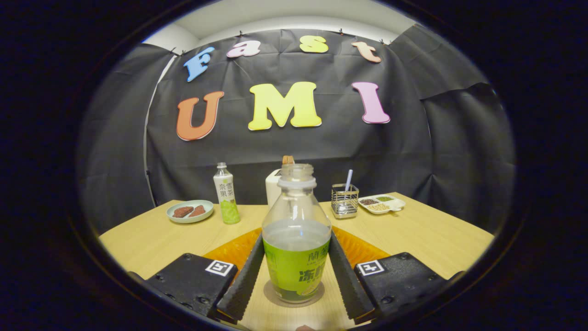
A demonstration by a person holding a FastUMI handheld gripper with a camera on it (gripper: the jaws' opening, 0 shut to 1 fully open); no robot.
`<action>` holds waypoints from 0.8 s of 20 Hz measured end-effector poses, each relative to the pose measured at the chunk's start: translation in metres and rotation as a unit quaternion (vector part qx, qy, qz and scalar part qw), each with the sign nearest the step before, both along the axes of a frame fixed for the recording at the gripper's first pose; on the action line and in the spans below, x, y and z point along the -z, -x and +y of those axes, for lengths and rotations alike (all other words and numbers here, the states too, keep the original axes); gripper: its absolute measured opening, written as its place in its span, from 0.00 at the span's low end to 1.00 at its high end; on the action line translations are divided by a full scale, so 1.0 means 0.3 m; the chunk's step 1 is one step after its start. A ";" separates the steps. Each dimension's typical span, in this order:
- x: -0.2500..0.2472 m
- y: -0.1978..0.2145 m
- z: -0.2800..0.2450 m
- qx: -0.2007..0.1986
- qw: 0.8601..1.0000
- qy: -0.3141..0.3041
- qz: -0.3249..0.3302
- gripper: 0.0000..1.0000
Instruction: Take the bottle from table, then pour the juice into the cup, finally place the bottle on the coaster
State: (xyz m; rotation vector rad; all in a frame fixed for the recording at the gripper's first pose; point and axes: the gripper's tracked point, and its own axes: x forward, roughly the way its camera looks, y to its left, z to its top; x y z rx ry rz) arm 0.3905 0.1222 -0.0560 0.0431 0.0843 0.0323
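On the desk (413, 239), from the left: a plate (190, 211) of snacks, a capped bottle of green tea (226, 194), then the open, uncapped bottle (296, 239) standing upright on the round coaster (294, 299). The tool (296, 271) sits narrow around it, both fingers (243, 276) seemingly against its green label, though I cannot tell how firmly they press. To finish well, I'd part the fingers gently and back straight off. I leave the label writing unread. Farther right stand a wire holder (344, 200) and a divided dish (382, 202).
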 end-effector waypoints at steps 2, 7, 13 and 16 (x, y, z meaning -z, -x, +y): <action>0.005 -0.001 0.007 -0.006 1.000 -0.001 0.001 0.83; -0.012 0.023 0.016 -0.015 1.000 0.023 -0.007 0.83; -0.055 0.114 0.010 -0.014 1.000 0.017 -0.015 1.00; -0.098 0.195 0.010 -0.018 0.999 0.024 -0.016 1.00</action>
